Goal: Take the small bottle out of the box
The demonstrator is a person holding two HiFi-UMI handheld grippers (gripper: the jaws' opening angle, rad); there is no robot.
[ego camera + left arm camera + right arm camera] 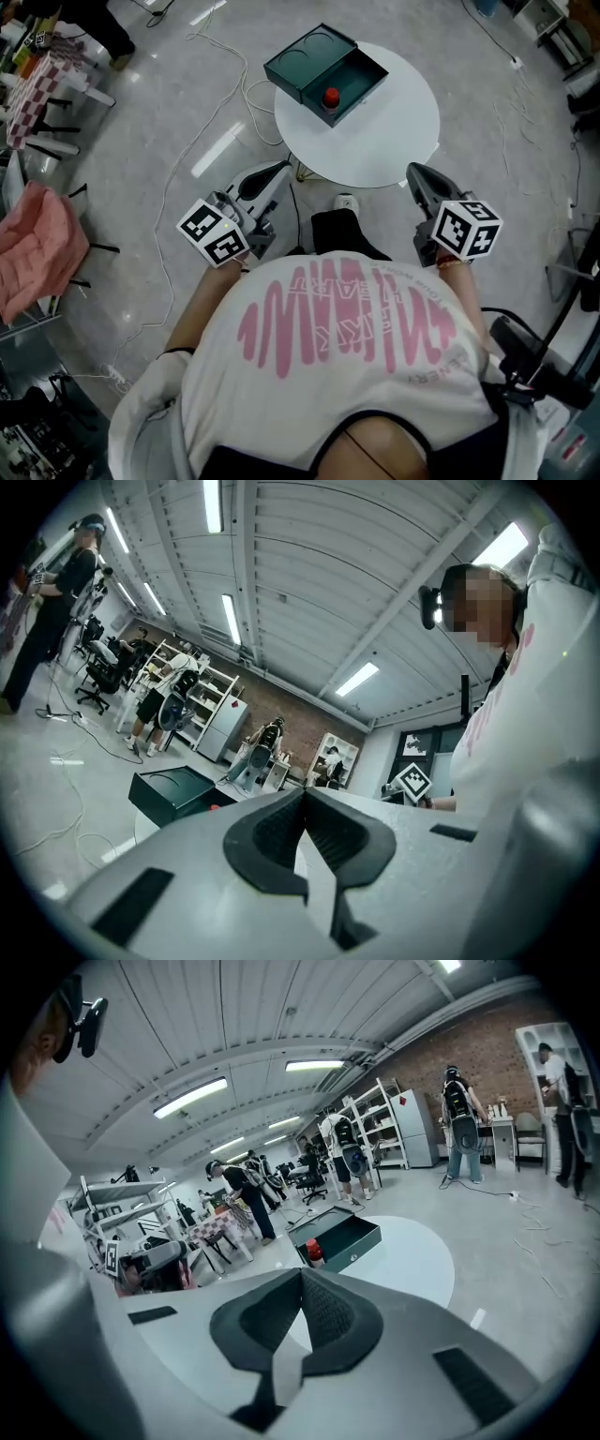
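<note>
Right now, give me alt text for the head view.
A dark green box lies open on a round white table, a red-topped small bottle inside. Nearer, a person holds the left claw and right claw, both shut and empty.

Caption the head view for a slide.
Left tool and right tool, shut, near the white table; small bottle in the open green box.

Free tabletop (394,131) right of open box (309,58)

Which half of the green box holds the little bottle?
The deeper right half; the bottle stands there, while the left lid half lies empty.
</note>
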